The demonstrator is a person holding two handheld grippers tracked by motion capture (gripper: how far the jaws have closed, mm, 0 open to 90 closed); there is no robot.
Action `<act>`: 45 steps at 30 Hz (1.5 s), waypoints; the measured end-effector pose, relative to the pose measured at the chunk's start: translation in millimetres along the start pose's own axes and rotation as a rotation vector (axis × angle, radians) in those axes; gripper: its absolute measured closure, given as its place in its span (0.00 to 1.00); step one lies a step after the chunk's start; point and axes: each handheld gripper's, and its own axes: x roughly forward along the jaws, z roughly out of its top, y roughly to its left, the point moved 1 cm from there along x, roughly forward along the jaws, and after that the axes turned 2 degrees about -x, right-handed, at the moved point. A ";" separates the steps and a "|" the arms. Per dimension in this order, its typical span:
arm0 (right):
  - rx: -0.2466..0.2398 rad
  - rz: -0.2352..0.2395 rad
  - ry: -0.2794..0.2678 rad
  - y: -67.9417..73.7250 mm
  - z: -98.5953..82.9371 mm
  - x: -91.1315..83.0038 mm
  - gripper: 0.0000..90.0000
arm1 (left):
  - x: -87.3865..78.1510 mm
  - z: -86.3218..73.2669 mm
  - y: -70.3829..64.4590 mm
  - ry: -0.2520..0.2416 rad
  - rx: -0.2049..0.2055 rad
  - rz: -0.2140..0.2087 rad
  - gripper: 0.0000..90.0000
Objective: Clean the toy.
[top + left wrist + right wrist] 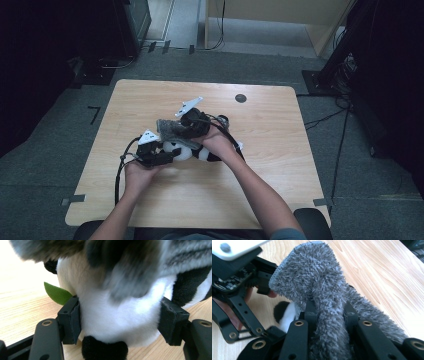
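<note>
A black-and-white panda plush [192, 152] lies near the middle of the wooden table [150, 95]. My left gripper [171, 153] is shut on its white body [117, 315], with both pads [72, 322] pressed into the fur. A green leaf [57, 293] sticks out beside the left jaw. A grey fuzzy cloth [170, 128] hangs over the panda. My right gripper [182, 130] is shut on this cloth [319, 287], which bulges up between its jaws [329, 312]. The left gripper [239, 292] and a bit of the panda [285, 313] sit just beyond.
A black round grommet [240, 98] is set in the table's far right part. Cables [120, 172] trail from the grippers toward the near edge. Dark stands and wires [345, 65] crowd the floor beyond the table's right side.
</note>
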 end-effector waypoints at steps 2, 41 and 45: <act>0.020 -0.011 -0.003 -6.5 -4.1 -4.6 0.82 | -0.1 0.1 0.3 0.000 -0.001 0.000 0.34; 0.063 0.007 -0.039 -5.4 -2.0 2.9 0.82 | 0.1 0.7 -0.4 -0.004 -0.008 0.006 0.34; 0.082 -0.035 -0.032 -18.0 -10.6 -6.0 0.81 | 0.1 0.7 0.7 -0.003 -0.013 0.003 0.34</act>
